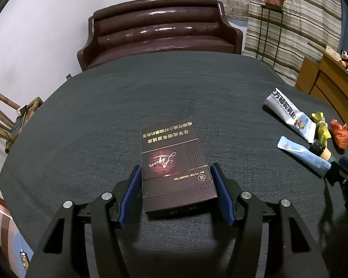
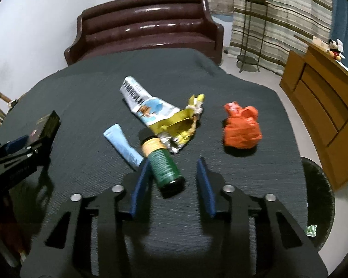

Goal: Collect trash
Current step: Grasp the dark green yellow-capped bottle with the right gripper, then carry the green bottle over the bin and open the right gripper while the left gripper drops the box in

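left wrist view first: your left gripper (image 1: 176,185) sits low over the dark table (image 1: 92,115), and the maroon cigarette pack (image 1: 174,162) lies flat between its blue pads (image 1: 130,197). both pads look right up against the pack's long edges, so the tongs are pinching it from the sides, with the pack resting on the cloth. off to the right you can see the white snack wrapper (image 1: 290,113), a light blue tube (image 1: 304,155) and an orange crumpled bag (image 1: 341,134), all near each other, plus the right gripper poking in at the edge.

right wrist view: a bit blurry. your right gripper (image 2: 174,180) is spread, pads apart. the green bottle (image 2: 162,162) lies on its side between them, up against the left pad, with a clear gap to the right one, so nothing is pinched yet. just beyond it sit the yellow foil wrapper (image 2: 181,125), the white wrapper (image 2: 146,99) and the blue tube (image 2: 125,146) in a loose cluster. the orange bag (image 2: 241,127) sits apart on the right. the left gripper (image 2: 18,153) and the pack (image 2: 46,125) show at the far left.
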`<state>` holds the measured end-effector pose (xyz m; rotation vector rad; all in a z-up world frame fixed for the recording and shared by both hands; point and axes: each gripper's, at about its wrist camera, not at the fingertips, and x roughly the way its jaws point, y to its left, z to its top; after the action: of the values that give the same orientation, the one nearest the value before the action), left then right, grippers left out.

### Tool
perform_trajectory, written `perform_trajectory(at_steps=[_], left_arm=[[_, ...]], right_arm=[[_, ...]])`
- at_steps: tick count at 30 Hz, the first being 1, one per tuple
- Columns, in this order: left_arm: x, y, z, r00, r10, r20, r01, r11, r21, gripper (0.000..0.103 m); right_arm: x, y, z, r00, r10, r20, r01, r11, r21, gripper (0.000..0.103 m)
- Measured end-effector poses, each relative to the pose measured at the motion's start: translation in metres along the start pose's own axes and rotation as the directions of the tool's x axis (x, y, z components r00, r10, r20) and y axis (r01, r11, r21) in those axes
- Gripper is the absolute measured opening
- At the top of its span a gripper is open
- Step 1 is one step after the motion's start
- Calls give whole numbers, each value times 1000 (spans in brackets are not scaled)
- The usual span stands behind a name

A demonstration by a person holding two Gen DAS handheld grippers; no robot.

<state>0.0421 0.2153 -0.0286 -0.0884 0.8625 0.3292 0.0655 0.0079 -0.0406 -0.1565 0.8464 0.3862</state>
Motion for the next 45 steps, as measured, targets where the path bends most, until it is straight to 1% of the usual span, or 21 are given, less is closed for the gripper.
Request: perform_trajectory(at_steps=[5, 9, 18, 21, 26, 32, 37, 45], left_arm=[[2, 0, 2, 1000, -7, 3, 7, 1000, 3, 59], [2, -2, 0, 1000, -12, 6, 12, 1000, 5, 59], [3, 2, 1, 1000, -10, 5, 10, 1000, -1, 59], [3, 1, 1, 1000, -4, 6, 4, 1000, 0, 59], [1, -2, 0, 1000, 2, 12, -2, 1000, 4, 59], [-3, -7, -2, 1000, 7, 21, -7, 1000, 10, 59], [-7, -16, -5, 1000, -6, 25, 5, 1000, 16, 59], [-24, -45, -10, 996, -72, 56, 69, 995, 66, 59]], right_arm=[[2, 9, -1, 1000, 5, -17, -5, 1000, -20, 30], [3, 13, 0, 1000, 13, -23, -14, 1000, -19, 32], [6, 23, 3, 1000, 9, -26, -10, 999, -42, 32], [7, 24, 4, 1000, 7, -25, -9, 998, -54, 24], [2, 22, 3, 1000, 8, -11, -9, 999, -51, 23], [-12, 14, -7, 1000, 10, 12, -10, 1000, -29, 23], [-26, 0, -12, 999, -3, 41, 3, 1000, -1, 23], [-48, -36, -21, 994, -60, 87, 55, 997, 60, 23]])
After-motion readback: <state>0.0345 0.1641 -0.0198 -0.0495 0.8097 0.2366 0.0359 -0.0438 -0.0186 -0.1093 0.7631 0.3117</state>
